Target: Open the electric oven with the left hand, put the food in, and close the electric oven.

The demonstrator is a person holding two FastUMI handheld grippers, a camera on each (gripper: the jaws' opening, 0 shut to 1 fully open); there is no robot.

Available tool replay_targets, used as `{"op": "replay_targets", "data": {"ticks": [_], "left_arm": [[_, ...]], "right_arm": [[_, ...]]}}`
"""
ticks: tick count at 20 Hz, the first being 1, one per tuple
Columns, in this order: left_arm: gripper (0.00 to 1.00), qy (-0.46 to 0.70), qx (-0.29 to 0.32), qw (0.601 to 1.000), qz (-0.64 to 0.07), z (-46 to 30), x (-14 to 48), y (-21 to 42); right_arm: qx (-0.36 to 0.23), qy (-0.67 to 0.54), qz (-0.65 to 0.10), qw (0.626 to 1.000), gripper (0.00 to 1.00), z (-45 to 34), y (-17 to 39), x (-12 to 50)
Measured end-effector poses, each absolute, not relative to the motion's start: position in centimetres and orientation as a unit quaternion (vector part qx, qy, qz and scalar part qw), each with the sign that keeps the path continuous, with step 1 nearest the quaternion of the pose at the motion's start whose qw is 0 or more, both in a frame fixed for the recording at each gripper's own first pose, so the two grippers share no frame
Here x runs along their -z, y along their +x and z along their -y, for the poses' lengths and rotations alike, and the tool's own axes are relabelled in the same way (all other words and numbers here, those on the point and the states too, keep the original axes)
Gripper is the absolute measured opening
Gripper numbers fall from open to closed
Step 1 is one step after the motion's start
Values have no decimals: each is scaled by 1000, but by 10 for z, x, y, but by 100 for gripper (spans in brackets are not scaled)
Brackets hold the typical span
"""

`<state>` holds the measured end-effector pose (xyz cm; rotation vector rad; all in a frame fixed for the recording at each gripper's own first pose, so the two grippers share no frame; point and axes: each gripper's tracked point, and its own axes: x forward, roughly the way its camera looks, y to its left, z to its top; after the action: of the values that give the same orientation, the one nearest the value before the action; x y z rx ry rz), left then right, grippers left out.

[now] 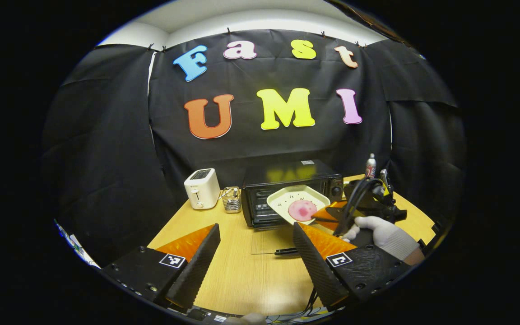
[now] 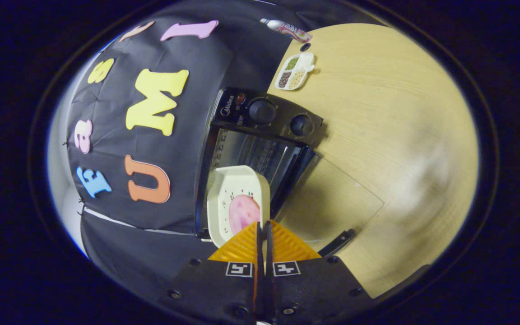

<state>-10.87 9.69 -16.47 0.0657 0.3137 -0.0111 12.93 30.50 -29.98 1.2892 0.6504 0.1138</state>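
The black electric oven (image 1: 287,174) (image 2: 269,115) stands at the back of the wooden table, its glass door (image 1: 271,239) (image 2: 327,203) folded down flat. A cream square plate (image 1: 298,201) (image 2: 237,189) carrying a pink round food (image 1: 302,210) (image 2: 243,213) hovers tilted just in front of the oven's mouth. My right gripper (image 2: 263,225) (image 1: 318,219), held by a gloved hand (image 1: 377,230), is shut on the plate's near rim. Back from the oven and over the table's front, my left gripper (image 1: 256,230) stands open with nothing between its fingers.
A white toaster (image 1: 202,188) and a small wire holder (image 1: 232,199) stand left of the oven. A bottle (image 1: 370,166) (image 2: 287,29) and a divided dish of small foods (image 2: 294,71) are on the oven's other side. Bare tabletop (image 1: 242,271) lies before the door.
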Motion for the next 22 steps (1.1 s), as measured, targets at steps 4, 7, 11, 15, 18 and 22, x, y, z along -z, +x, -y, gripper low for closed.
{"op": "replay_targets", "data": {"ticks": [4,7,11,15,18,22], "left_arm": [[98,36,3,987,-155,-107,165,-100],[97,29,3,987,-159,-110,169,-89],[98,28,2,986,-166,-113,174,-79],[98,30,0,985,-169,-117,178,-71],[97,25,-1,985,-171,-116,183,-68],[98,19,2,984,-176,-112,188,-66]], "right_arm": [[-36,600,-293,743,4,-321,158,305],[-11,610,-291,737,0,-321,180,309],[26,598,-328,731,4,-325,193,337],[5,578,-343,741,4,-336,198,338],[-12,601,-339,723,0,-337,195,330],[-21,622,-340,705,0,-334,201,341]]}}
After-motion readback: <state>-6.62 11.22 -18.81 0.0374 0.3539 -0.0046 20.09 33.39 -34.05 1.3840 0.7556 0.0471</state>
